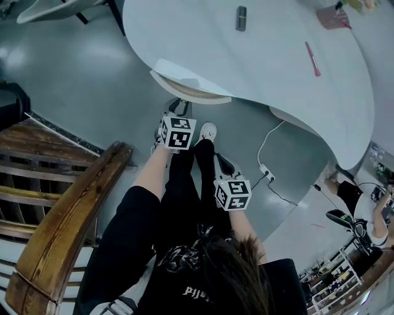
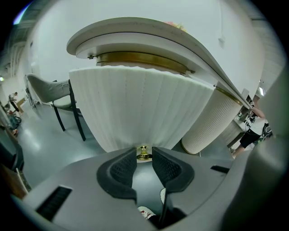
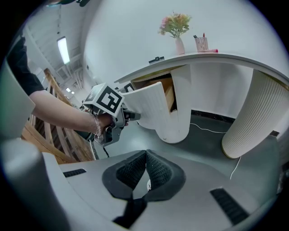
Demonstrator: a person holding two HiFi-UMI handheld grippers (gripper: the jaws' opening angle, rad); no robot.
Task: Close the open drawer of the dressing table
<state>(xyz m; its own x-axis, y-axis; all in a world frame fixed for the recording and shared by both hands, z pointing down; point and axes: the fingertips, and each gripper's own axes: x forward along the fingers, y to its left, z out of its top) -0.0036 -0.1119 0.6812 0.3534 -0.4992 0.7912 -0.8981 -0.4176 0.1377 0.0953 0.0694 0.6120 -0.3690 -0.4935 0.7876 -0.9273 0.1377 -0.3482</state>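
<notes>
Nearest me, the right gripper (image 3: 145, 154) hangs low by the person's thigh, its two dark pads pressed together at the tips with nothing between them. Just ahead, the left gripper (image 2: 144, 150) is stretched forward on a bare forearm, and its jaws are closed round the small brass knob (image 2: 143, 155) at the bottom of the drawer front. The drawer (image 3: 151, 106) is a white fluted, curved piece. It stands pulled out from under the dressing table (image 1: 258, 55), and its wooden inside shows in the gap behind the front panel. To the person's left runs a dark wooden handrail (image 1: 68, 215). On the grey floor past the drawer, a white cable (image 1: 266, 141) trails to a power strip (image 1: 266, 170), near a fluted white pedestal (image 3: 250, 117) that carries the table's far end. On the rounded white top lie a pink pen (image 1: 313, 58) and a small dark object (image 1: 241, 18). Further back stand a vase of flowers (image 3: 179, 43) and a pen cup (image 3: 201, 43). A grey chair (image 2: 49, 90) stands off beyond the table.
</notes>
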